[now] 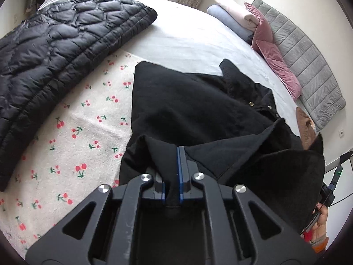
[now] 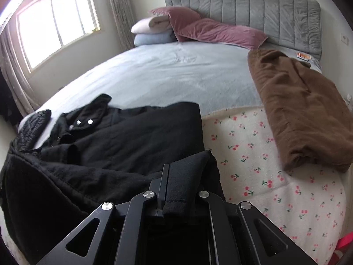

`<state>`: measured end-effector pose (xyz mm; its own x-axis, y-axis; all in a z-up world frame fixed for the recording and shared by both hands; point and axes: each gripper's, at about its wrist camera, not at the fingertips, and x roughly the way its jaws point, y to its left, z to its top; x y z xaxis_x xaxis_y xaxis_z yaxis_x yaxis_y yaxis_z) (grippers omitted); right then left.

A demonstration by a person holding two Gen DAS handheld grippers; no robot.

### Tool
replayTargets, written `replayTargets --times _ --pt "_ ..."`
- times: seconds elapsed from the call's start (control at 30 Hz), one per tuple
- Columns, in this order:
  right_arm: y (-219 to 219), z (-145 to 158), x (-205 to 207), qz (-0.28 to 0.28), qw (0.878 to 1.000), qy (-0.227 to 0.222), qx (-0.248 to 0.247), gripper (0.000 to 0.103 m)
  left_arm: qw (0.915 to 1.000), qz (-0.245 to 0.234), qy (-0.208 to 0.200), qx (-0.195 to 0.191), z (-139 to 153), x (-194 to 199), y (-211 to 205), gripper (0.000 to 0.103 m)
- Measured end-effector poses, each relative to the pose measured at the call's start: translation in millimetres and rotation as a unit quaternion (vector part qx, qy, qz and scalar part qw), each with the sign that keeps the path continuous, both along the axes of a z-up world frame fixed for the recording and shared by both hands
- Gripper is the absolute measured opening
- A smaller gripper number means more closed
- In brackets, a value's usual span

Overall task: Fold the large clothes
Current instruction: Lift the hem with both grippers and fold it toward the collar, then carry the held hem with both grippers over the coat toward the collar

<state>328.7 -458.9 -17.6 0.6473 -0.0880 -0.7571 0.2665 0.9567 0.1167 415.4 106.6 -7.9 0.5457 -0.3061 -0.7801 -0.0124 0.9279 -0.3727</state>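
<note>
Black fleece jacket lies on the cherry-print blanket mid-bed, bottom edge lifted toward me. Going left to right: puffer coat far left, well apart. My left gripper is clamped on one hem corner; my right gripper is pinched on the other. Brown folded garment sits off to the right. I judge this the bottom-to-collar fold. Doing it well: I'd keep both corners level and taut, carry them forward together, lay the hem square near the snap buttons, clear of the brown pile.
</note>
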Motion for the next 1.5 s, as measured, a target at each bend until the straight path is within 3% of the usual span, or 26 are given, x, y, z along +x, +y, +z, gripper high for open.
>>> replayTargets --times 0.13,0.23,0.3,0.33,0.37,0.43,0.47,0.57,0.7,0.87,1.0,1.07,1.1,1.13,1.17,1.2,1.23,1.27,1.4,1.5 --pt "3.7 -15.0 3.8 -0.004 1.0 -0.001 -0.012 0.008 0.9996 -0.005 -0.027 0.003 -4.9 -4.9 -3.8 0.011" --pt "2.3 -7.9 -1.4 0.01 1.0 -0.001 -0.01 0.011 0.9985 -0.031 -0.04 0.023 5.7 -14.3 -8.1 0.012" --pt "-4.1 2.8 -8.5 0.029 1.0 -0.004 0.011 0.016 0.9977 -0.05 -0.037 0.027 18.6 -20.3 -6.5 0.019" --pt "-9.1 9.4 -12.4 0.038 0.999 -0.006 0.029 0.02 0.9975 -0.057 -0.035 0.022 24.3 -22.2 -2.8 0.034" --pt "-15.9 17.2 -17.8 0.045 0.998 -0.013 0.048 0.023 0.9972 -0.062 -0.039 0.019 31.7 -26.3 1.9 0.055" --pt "-33.8 35.0 -34.2 0.051 0.994 -0.042 0.088 0.031 0.9948 -0.061 -0.079 0.023 51.7 -40.6 14.1 0.073" --pt "-40.3 42.5 -41.0 0.05 0.993 -0.052 0.097 0.042 0.9926 -0.061 -0.099 0.033 60.7 -47.0 19.6 0.076" --pt "-51.2 62.0 -62.2 0.041 0.994 -0.079 0.069 0.068 0.9883 -0.072 -0.111 0.075 70.1 -55.1 29.3 0.077" --pt "-52.5 58.3 -70.1 0.063 0.993 -0.067 0.072 0.075 0.9867 -0.087 -0.08 0.111 53.6 -50.9 32.3 0.077" --pt "-34.9 18.3 -45.8 0.078 0.994 0.009 0.072 0.076 0.9925 -0.098 -0.023 0.069 19.3 -35.6 22.2 0.077" --pt "-36.5 -21.9 -23.0 0.063 0.988 0.067 0.125 0.077 0.9947 -0.083 0.061 -0.001 -19.0 -11.8 20.8 0.079" --pt "-42.6 -37.1 -18.5 0.043 0.984 0.07 0.157 0.089 0.9953 -0.061 0.059 -0.046 -25.8 -10.0 26.9 0.082" --pt "-44.8 -41.7 -18.3 0.036 0.982 0.066 0.173 0.089 0.995 -0.054 0.056 -0.063 -27.2 -10.7 27.6 0.082" --pt "-45.8 -43.8 -19.6 0.032 0.981 0.058 0.183 0.087 0.9938 -0.052 0.056 -0.08 -28.5 -12.2 27.0 0.071" --pt "-46.6 -44.6 -20.9 0.034 0.978 0.055 0.199 0.076 0.9913 -0.047 0.062 -0.106 -31.2 -14.6 26.6 0.056" --pt "-48.8 -46.1 -23.1 0.039 0.97 0.053 0.235 0.061 0.99 -0.036 0.059 -0.123 -32.5 -18.4 27.2 0.051" --pt "-52.5 -47.3 -27.0 0.033 0.961 0.052 0.271 0.038 0.9897 -0.027 0.056 -0.129 -31.7 -22.4 28.1 0.041" --pt "-54.6 -44.8 -31.8 0.026 0.958 0.048 0.283 0.03 0.9886 -0.017 0.053 -0.14 -28.7 -27.4 29.8 0.033" --pt "-50.4 -5.2 -58.1 0.028 0.959 0.007 0.283 0.021 0.9849 -0.003 0.029 -0.17 14.8 -51.9 30.2 0.026" --pt "-38.8 39.5 -80.4 0.045 0.967 -0.024 0.251 0.019 0.9883 -0.019 0.016 -0.15 64.9 -71.3 22.7 0.025"
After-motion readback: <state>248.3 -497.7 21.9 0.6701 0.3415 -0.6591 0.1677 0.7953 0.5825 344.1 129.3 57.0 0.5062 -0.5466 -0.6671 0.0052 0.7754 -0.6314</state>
